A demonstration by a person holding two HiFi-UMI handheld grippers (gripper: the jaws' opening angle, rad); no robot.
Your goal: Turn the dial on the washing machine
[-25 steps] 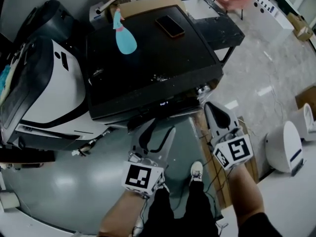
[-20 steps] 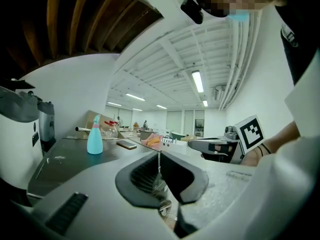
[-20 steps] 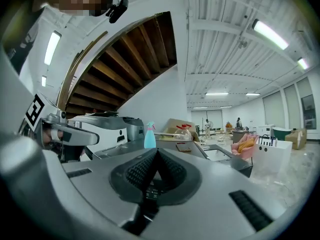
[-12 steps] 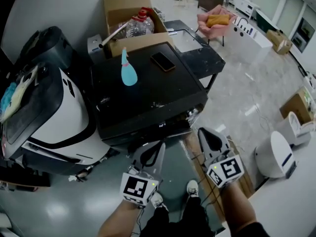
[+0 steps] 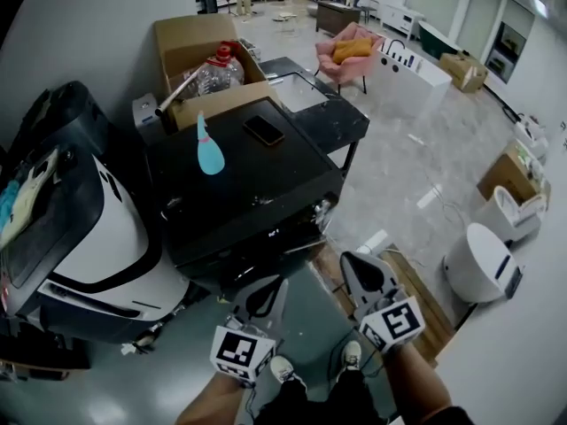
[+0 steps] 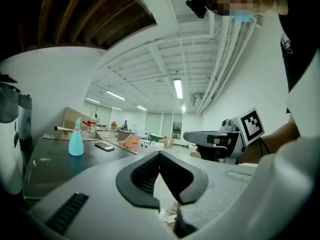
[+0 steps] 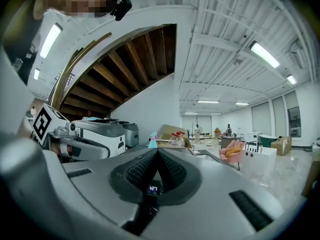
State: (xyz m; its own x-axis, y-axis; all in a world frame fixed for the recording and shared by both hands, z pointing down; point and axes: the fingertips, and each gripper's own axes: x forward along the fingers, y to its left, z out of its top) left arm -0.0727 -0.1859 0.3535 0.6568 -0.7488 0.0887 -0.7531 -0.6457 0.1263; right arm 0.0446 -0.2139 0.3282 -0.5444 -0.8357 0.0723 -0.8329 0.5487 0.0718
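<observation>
Cardboard brown box (image 5: 190, 35) at the back left holds a clear plastic bottle with a red cap (image 5: 215, 73); before it a teal spray bottle (image 5: 208, 153) and a flat dark phone (image 5: 264, 129) rest on the glossy black washing machine (image 5: 239, 189), whose small round dial (image 5: 322, 209) sits at its front right corner. Short of that front, the left gripper (image 5: 268, 286) and right gripper (image 5: 351, 264) each hold their jaws together, empty.

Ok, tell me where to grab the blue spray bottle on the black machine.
Probably take the blue spray bottle by its narrow neck, jaws level, coming from the black machine's front edge: it stands upright and tapers upward.
</observation>
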